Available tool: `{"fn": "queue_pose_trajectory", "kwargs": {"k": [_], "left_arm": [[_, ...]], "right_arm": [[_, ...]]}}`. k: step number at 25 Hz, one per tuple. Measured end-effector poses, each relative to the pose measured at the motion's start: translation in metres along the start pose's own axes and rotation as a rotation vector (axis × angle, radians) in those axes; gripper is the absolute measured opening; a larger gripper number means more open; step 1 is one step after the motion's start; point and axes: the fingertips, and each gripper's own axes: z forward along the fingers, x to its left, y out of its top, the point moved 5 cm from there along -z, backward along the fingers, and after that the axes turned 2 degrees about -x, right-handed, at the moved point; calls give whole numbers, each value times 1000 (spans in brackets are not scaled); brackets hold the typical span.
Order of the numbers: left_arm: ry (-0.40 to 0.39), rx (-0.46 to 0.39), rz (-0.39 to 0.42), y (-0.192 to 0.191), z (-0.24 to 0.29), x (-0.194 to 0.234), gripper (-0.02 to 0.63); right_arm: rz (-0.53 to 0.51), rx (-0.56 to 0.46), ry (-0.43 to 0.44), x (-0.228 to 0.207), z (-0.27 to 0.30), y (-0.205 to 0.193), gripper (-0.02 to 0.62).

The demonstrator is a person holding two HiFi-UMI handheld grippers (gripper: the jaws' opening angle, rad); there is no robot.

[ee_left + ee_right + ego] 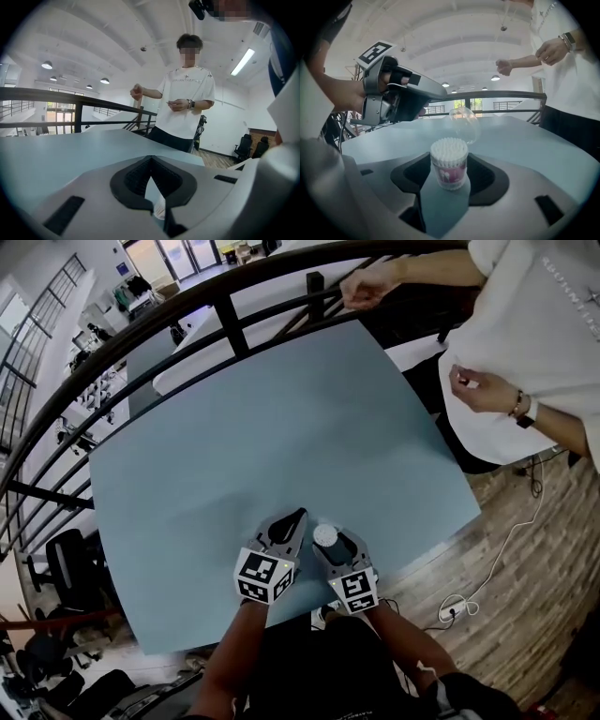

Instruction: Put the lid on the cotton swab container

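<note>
A small round cotton swab container (449, 164) stands open on the blue-grey table (234, 456), white swab tips showing at its top. In the head view the container (325, 536) is near the table's front edge. My right gripper (334, 544) has a jaw on each side of it, and the pads touch its walls. The clear domed lid (464, 124) hangs tilted in the air just behind and above the container, at the tip of my left gripper (298, 516). The left gripper (150, 161) has its jaws nearly together, pinching the lid's edge.
A person in a white T-shirt (534, 343) stands at the table's far right corner, hands raised. A black railing (225, 310) curves round the far and left sides. A white cable (487, 568) lies on the wooden floor at the right. An office chair (66, 554) stands at the left.
</note>
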Motion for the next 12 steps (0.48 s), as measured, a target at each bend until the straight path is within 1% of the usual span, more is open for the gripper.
{"fn": "queue_pose_trajectory", "kwargs": {"k": [3,6,9,12], "left_arm": [[-6,-6,-27,3,6,-5,11],[-17,-18,-33,4,11,-12,11],[-39,-9,-26,1,20,-20,11],[-62,18,-1,-2,27,-27,11]], "right_arm": [[-5,3,2,1,1,1,252],[-7,6,4,2,1,0,252],[-10,8,3,1,1,-1,252],[-16,9,2,1,0,-2,252]]}}
